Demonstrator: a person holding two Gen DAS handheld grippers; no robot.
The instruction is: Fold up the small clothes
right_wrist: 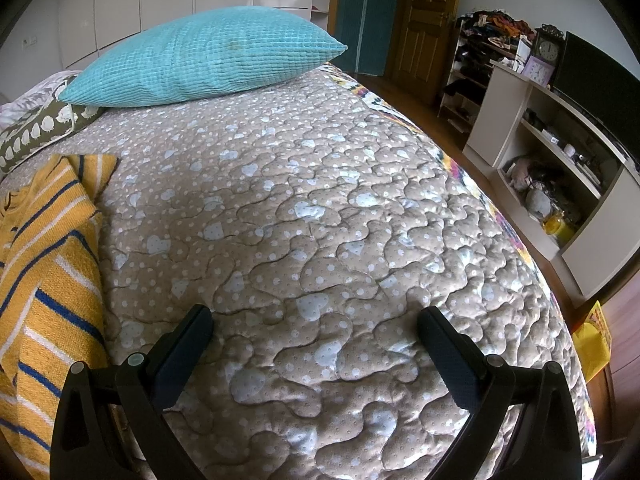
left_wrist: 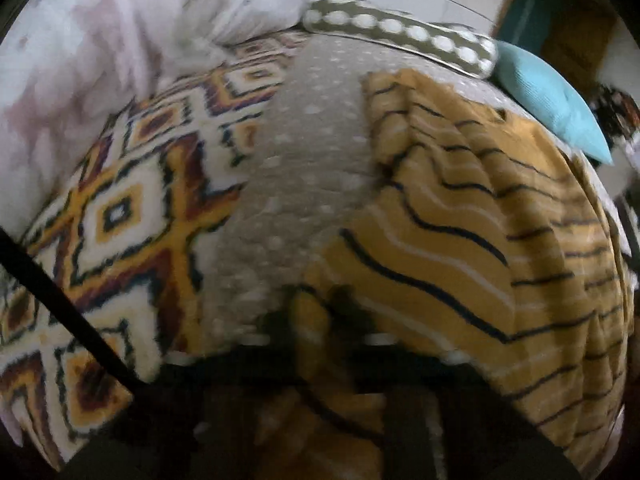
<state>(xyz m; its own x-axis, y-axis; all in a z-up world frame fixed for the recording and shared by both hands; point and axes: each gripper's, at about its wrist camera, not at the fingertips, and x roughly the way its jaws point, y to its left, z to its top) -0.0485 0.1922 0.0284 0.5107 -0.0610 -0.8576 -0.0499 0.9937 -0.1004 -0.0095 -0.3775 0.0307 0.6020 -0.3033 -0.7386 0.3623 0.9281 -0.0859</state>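
A yellow knit garment with dark blue and white stripes (left_wrist: 480, 240) lies on the quilted beige bedspread (left_wrist: 312, 152). In the blurred left wrist view, my left gripper (left_wrist: 320, 320) is shut on a corner of this striped garment at the bottom middle. In the right wrist view the same garment (right_wrist: 48, 280) lies at the left edge. My right gripper (right_wrist: 316, 328) is open and empty, its fingers (right_wrist: 188, 336) spread wide just above the bare bedspread (right_wrist: 320, 200), to the right of the garment.
A turquoise pillow (right_wrist: 208, 56) and a spotted olive cushion (right_wrist: 36, 132) lie at the bed's head. A patterned fleece blanket (left_wrist: 120, 220) and white bedding (left_wrist: 80, 60) lie left. Shelves (right_wrist: 560, 160) and a wooden door (right_wrist: 428, 24) stand beyond the bed's right edge.
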